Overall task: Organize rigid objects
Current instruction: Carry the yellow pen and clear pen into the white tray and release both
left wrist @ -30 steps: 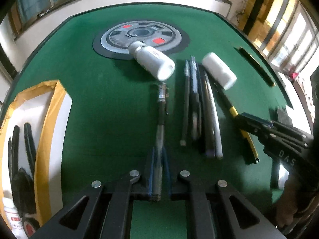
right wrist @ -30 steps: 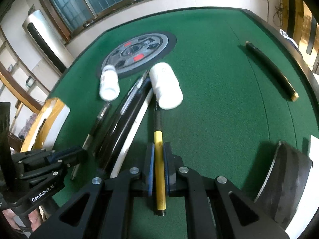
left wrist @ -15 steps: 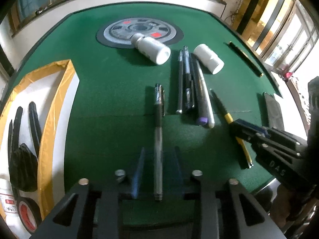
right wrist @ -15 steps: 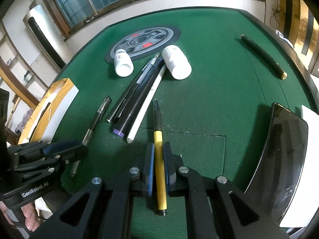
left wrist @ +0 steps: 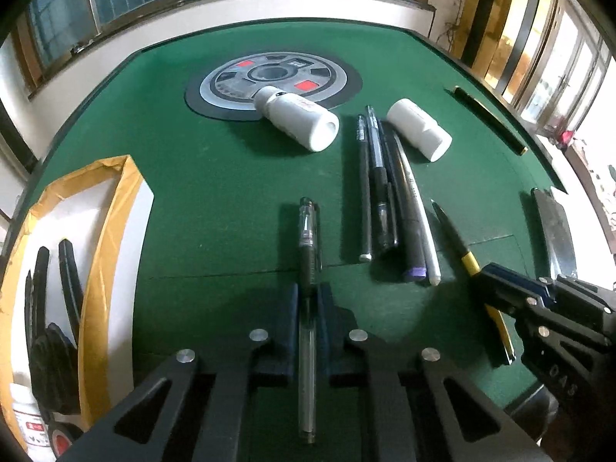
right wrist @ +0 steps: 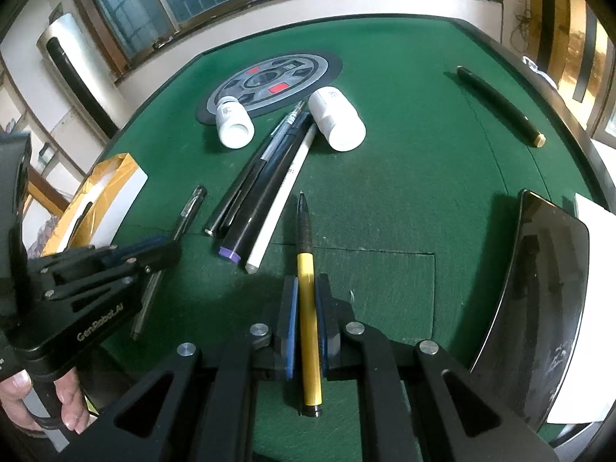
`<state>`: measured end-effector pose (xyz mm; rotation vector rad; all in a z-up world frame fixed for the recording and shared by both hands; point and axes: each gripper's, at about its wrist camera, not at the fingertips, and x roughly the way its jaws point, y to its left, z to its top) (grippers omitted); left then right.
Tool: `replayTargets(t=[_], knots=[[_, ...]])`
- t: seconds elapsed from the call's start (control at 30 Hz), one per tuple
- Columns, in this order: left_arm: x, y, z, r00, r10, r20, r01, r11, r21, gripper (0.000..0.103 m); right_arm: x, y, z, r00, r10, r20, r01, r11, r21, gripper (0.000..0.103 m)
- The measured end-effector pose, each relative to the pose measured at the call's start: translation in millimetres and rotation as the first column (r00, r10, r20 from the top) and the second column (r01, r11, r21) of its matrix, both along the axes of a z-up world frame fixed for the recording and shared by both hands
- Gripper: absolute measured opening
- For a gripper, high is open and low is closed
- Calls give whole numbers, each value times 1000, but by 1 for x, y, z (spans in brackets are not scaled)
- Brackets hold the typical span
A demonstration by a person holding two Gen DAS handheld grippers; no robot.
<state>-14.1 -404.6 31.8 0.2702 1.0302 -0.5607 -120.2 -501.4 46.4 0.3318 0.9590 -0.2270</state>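
Half a second back the left claw (left wrist: 308, 304) stood apart around the clear pen (left wrist: 308, 254); its jaws have just been closing and now clamp it, tip out over the green bench (left wrist: 215, 192). Beside it a row of pens (left wrist: 389, 200) lies sorted – two white bottles (left wrist: 296, 117) remain loose. From the right wrist, the right claw (right wrist: 307, 308) (angled steeply down) grips the yellow pen (right wrist: 307, 292), unplaced – roughly midway, by appearance.

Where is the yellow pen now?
In the right wrist view the yellow pen is clamped in the right gripper, its tip pointing up the green table, just right of the white pen.
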Motion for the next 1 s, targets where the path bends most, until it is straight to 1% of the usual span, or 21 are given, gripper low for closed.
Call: replayTargets(t=[0.07,0.13,0.23,0.3,0.37,0.47,0.53,0.63,0.73,0.8,0.9,1.0], knots=[[-2,9,4,1000,14,-16,-15,999,-42,9,-1,-3,0,1000,-11,9,11,1000,27,8],[-6,23,15,999,26,-28,-29,994,-107,9,-5,-6,2,999,-26,32,23,996,88,8],[-10,50,37,996,65,-55,-75,977,-200,9,-11,5,21,996,-8,88,2,997,71,8],[-9,72,50,991,87,-103,-111,959,-262,9,-11,18,34,991,34,131,-43,996,73,8],[-8,98,64,986,93,-139,-135,935,-329,9,-8,37,47,981,92,168,-105,992,71,8],[-9,131,84,983,144,-118,-178,912,-369,9,4,71,58,960,194,204,-216,972,96,8],[-7,157,95,978,175,-111,-205,893,-400,9,19,95,61,944,258,208,-283,953,103,8],[2,190,102,969,225,-105,-248,874,-418,9,40,128,64,925,321,202,-345,934,94,8],[14,221,101,949,299,-100,-313,855,-412,9,66,153,66,911,365,190,-386,919,85,8],[23,238,96,933,342,-110,-356,842,-406,9,83,165,62,910,377,173,-396,914,87,8],[37,257,84,914,385,-130,-404,826,-393,9,109,180,48,913,386,128,-401,908,121,8],[52,270,70,900,404,-162,-435,816,-380,9,133,189,35,919,385,85,-393,910,131,8]])
